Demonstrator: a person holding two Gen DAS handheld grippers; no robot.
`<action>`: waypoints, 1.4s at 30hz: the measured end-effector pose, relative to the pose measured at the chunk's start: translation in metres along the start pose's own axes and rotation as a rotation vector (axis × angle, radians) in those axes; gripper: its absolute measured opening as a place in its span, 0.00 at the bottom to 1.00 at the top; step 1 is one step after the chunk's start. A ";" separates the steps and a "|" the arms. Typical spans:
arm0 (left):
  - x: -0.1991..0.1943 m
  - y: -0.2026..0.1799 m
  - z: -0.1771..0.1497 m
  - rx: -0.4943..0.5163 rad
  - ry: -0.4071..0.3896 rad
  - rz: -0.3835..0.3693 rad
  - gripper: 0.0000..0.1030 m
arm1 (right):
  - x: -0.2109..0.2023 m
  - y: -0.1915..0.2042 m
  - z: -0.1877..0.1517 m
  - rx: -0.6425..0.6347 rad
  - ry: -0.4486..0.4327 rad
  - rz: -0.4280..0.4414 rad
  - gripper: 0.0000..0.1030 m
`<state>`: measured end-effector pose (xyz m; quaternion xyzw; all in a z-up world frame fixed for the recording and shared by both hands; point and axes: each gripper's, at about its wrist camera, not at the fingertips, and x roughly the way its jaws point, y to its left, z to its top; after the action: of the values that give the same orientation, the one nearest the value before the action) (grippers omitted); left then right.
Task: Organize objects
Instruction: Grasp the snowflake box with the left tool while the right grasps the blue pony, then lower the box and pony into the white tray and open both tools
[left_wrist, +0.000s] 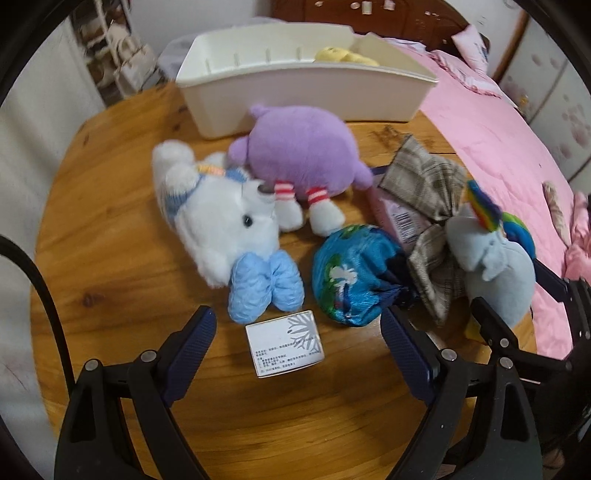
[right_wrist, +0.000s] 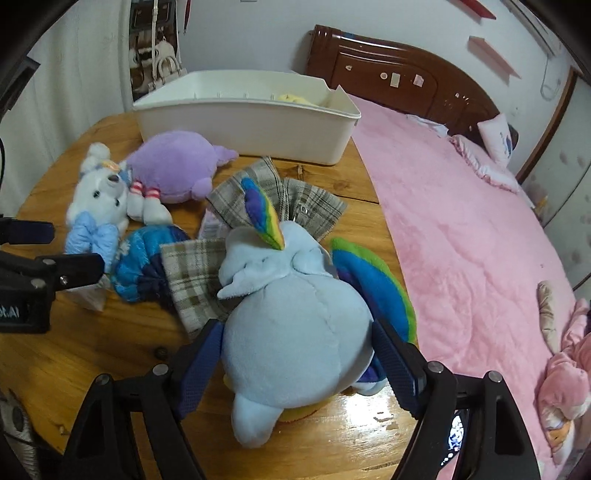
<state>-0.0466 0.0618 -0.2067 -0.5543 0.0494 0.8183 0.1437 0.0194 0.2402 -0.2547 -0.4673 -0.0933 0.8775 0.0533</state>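
Blue ribbed pads of your right gripper (right_wrist: 295, 363) stand wide on both sides of the pale blue plush pony (right_wrist: 295, 343); they look not yet pressing. Your left gripper (left_wrist: 299, 349), also wide, frames the small white card box (left_wrist: 284, 343). Next, I think: close, lift, carry to the white bin (right_wrist: 236, 129) at the far side of the wooden table (right_wrist: 110, 350).
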 end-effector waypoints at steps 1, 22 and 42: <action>0.003 0.002 0.000 -0.010 0.008 -0.004 0.89 | 0.003 0.003 -0.002 -0.024 0.004 -0.034 0.80; 0.025 0.010 -0.020 -0.035 0.064 0.022 0.43 | 0.020 0.000 -0.013 0.011 0.041 -0.075 0.74; -0.036 0.007 -0.014 0.011 -0.055 0.019 0.43 | -0.036 -0.013 0.002 0.132 -0.039 0.126 0.70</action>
<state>-0.0239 0.0456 -0.1795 -0.5301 0.0553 0.8344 0.1402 0.0376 0.2464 -0.2212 -0.4507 -0.0068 0.8923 0.0268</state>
